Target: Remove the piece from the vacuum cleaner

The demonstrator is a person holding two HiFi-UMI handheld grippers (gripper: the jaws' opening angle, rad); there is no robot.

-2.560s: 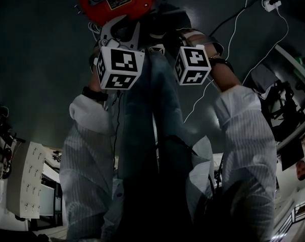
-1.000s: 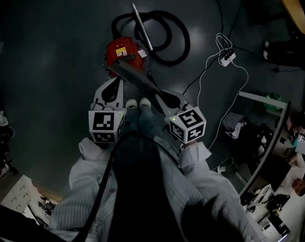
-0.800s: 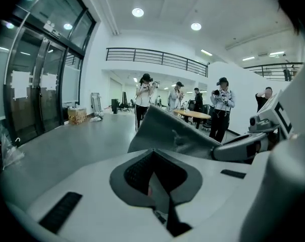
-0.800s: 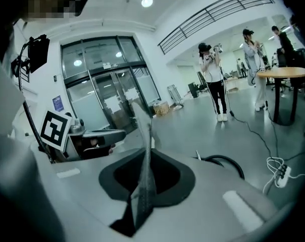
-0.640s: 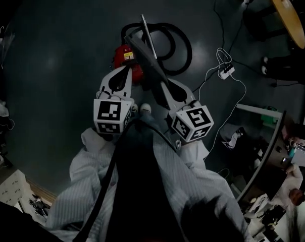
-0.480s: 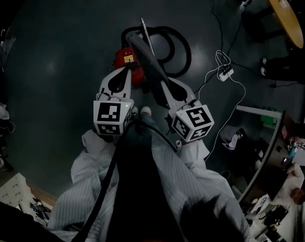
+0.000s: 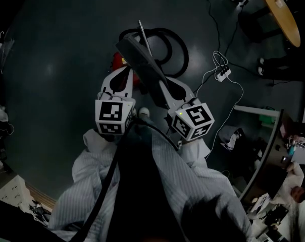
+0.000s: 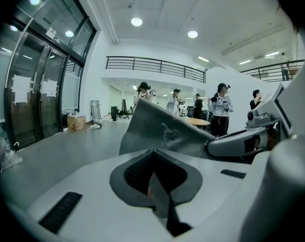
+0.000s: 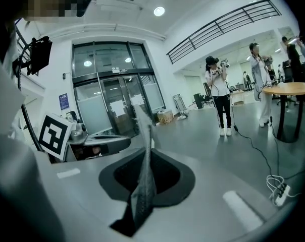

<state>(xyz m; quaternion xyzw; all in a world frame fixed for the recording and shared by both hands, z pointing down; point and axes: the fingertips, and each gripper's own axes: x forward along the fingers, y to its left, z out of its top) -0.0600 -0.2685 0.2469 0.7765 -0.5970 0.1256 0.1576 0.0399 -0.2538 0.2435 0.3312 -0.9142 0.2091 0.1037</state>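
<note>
The piece (image 7: 142, 67) is showing as a long, flat, dark slab, hanging in the air above the floor between the 2 grippers. It is stretching from over the red vacuum cleaner (image 7: 118, 60) back toward the person. In the left gripper view the piece (image 8: 162, 132) is looking like a thin grey sheet with a faint mark on its face, 1 corner rising to a point. In the right gripper view the piece (image 9: 142, 130) is standing edge-on, a narrow textured strip.

The right gripper (image 7: 165, 87) is pinching the sheet, its jaws (image 9: 145, 185) closing on the strip's lower end. The left gripper (image 7: 127, 70) is touching the piece's left side. Its jaws (image 8: 153, 160) are pressing together, with a thin grey wedge of the material sitting in the slot between them.

The vacuum cleaner is lying on the dark floor, its black hose (image 7: 175, 49) coiling just beyond it. A white power strip (image 7: 222, 73) is resting well to the right.
</note>
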